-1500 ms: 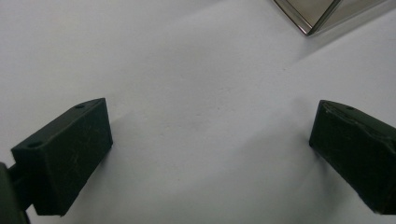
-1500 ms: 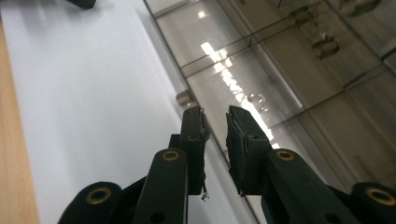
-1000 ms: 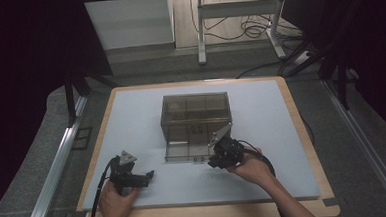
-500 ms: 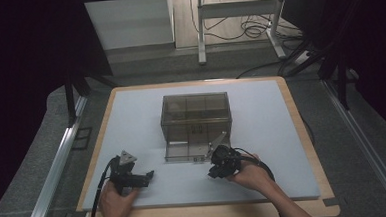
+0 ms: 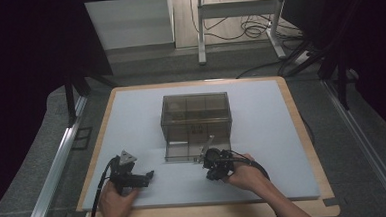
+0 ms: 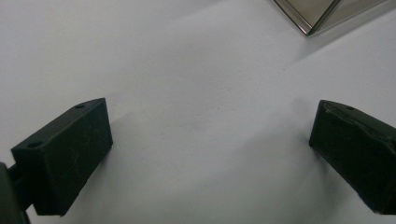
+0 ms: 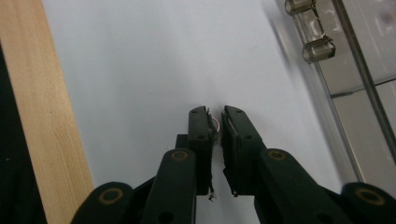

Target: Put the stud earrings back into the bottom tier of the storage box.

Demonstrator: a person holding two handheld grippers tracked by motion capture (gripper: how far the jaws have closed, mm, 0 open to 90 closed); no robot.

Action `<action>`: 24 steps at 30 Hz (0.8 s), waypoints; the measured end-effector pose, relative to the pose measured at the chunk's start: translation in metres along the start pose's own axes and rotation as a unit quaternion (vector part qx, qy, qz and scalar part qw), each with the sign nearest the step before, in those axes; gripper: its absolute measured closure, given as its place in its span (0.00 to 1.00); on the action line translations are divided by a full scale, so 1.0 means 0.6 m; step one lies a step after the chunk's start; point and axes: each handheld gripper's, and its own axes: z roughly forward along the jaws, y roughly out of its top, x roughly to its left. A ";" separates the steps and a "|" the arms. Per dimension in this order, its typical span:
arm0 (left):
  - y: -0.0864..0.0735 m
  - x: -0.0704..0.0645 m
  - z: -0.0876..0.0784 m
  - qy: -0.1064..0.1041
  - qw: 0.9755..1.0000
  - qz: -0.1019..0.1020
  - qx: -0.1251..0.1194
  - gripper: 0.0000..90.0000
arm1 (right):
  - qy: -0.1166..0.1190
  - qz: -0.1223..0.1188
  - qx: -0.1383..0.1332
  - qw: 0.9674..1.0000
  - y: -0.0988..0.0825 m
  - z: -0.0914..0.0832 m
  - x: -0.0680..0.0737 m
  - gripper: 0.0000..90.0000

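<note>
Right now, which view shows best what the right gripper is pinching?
The right gripper view: a tiny pale object sits between the nearly closed right gripper tips. The high view is too distant to resolve it.

A lab or test room: a wood-edged counter (image 5: 302, 128) with a white pad (image 5: 261, 120), grey floor mats (image 5: 43, 161), metal rails (image 5: 59, 165), loose cables (image 5: 242, 31) and a desk frame (image 5: 241, 11) behind.
</note>
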 end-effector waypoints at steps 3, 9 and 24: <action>0.000 0.000 0.000 0.000 1.000 -0.001 -0.001 0.00 | -0.005 -0.004 0.009 1.000 0.003 0.000 0.000 0.91; 0.000 0.000 0.000 0.000 1.000 -0.001 -0.001 0.00 | -0.013 -0.004 0.027 1.000 0.011 0.002 0.004 0.94; 0.000 0.000 0.000 0.000 1.000 -0.001 -0.001 0.00 | -0.009 -0.001 0.010 1.000 0.010 -0.012 -0.002 0.94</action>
